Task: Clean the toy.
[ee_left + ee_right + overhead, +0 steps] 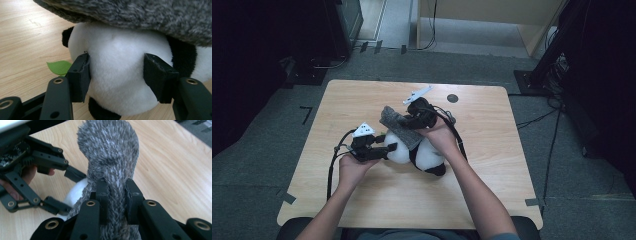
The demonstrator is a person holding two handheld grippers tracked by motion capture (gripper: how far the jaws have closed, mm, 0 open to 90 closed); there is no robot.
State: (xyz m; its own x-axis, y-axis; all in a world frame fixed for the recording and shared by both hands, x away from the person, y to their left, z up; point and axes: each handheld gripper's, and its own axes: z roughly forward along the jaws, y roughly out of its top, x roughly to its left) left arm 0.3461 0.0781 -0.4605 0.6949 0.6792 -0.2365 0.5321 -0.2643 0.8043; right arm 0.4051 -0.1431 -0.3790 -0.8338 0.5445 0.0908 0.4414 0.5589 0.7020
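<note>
A black and white plush panda (424, 156) lies in the middle of the wooden table (492, 165). A grey fuzzy cloth (398, 128) is draped over its top. My left gripper (384, 150) comes in from the left, and its pads (80, 73) press on both sides of the panda's white head (117, 75). From above, my right gripper (406, 120) is shut on the grey cloth (110, 155), which bunches between its jaws and hangs over the panda. In the right gripper view the left gripper (68, 192) sits at the left, against the white plush.
A small green leaf (59, 67) lies on the wood beside the panda's head. Near the table's far edge is a dark round spot (452, 98). Cables and dark stands (557, 45) sit on the grey floor around the table.
</note>
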